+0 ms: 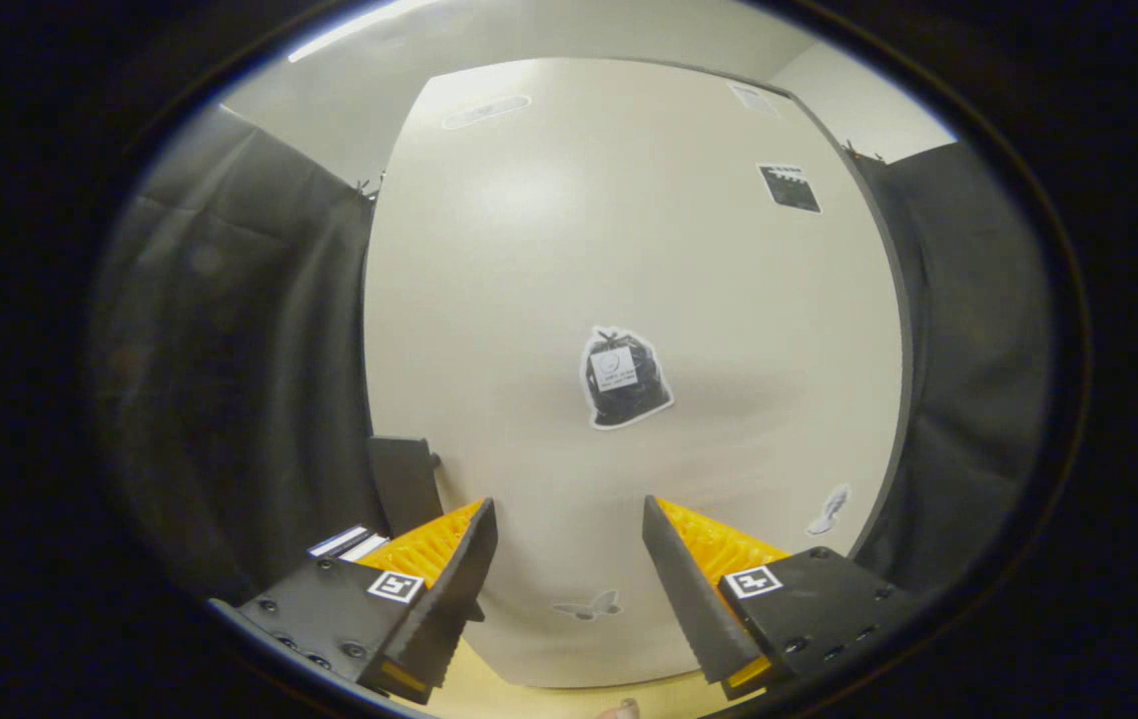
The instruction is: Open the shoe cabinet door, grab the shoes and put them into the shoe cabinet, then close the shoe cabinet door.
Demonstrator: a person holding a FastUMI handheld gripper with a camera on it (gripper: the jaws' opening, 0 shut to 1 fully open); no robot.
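The shoe cabinet door [629, 250] is a tall cream panel that stands shut straight ahead of me, close to the fingers. It carries a black bag sticker [623, 377] in the middle and small butterfly stickers lower down. A dark handle-like piece [405, 483] juts out at the door's lower left edge, just beyond my left finger. My gripper [569, 504] is open, with its fingers spread in front of the door's lower part and nothing between them.
Black cloth [250, 350] hangs on both sides of the cabinet. A strip of light wooden floor [529, 697] lies below the door, between the fingers. A small striped object [347, 542] sits by the left finger.
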